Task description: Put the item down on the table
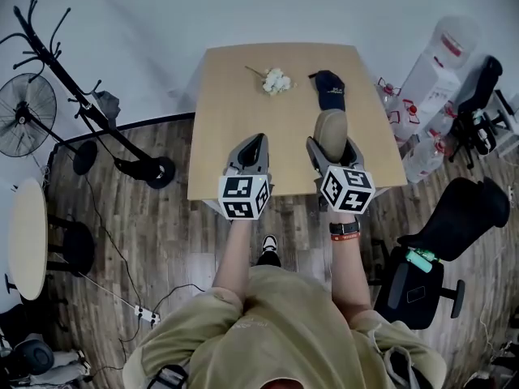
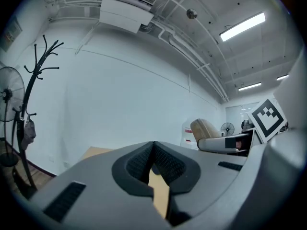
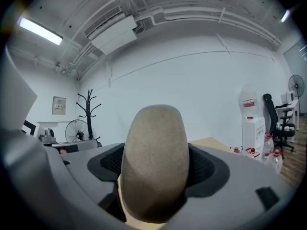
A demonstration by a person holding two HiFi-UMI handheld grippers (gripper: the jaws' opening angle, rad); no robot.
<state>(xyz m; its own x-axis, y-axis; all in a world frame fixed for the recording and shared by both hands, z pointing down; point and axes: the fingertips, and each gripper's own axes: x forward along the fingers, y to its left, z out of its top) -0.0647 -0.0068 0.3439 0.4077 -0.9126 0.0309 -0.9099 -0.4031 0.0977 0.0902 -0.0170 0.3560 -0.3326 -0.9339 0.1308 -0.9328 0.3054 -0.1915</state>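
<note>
My right gripper (image 1: 332, 147) is shut on a tan, rounded felt-like item (image 1: 330, 130), held over the front right part of the wooden table (image 1: 227, 96). In the right gripper view the tan item (image 3: 156, 152) fills the space between the jaws and sticks out past the tips. My left gripper (image 1: 254, 141) hovers over the table's front edge, jaws shut with nothing between them; its pads (image 2: 144, 159) meet at the tip. Both grippers point level or slightly up, toward the wall.
A navy cap (image 1: 328, 90) and a small bunch of white flowers (image 1: 276, 80) lie at the far side of the table. A coat rack (image 1: 81, 104) and fan (image 1: 24, 113) stand left; an office chair (image 1: 442, 241) and water bottles (image 1: 430, 79) are right.
</note>
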